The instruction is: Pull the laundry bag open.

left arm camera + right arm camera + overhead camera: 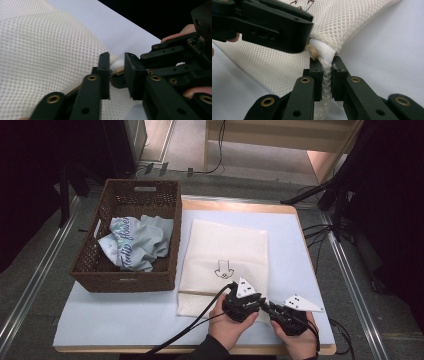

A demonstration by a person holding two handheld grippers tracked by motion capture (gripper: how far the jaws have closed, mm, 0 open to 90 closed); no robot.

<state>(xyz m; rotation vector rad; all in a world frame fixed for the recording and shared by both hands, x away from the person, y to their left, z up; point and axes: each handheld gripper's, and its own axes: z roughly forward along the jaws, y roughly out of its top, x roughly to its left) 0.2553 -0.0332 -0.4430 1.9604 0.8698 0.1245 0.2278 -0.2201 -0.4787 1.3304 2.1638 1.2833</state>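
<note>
A white mesh laundry bag (225, 255) with a small black drawing lies flat on the table; its weave shows close up in both gripper views (45, 55) (352, 20). At its near right corner both hands meet. My right gripper (327, 72) (274, 311) is shut on the bag's corner just below a white fabric tab (323, 50) and a beige zip pull (313, 52). My left gripper (117, 75) (264, 306) stands beside it with a small gap between its jaws. The tab (117, 65) sits just beyond its tips, not pressed.
A brown wicker basket (125, 281) stands at the left with a pale blue printed garment (135, 240) crumpled inside. The pale mat (290, 245) covers the tabletop, with bare surface right of the bag and along the front left. Cables trail off the near edge.
</note>
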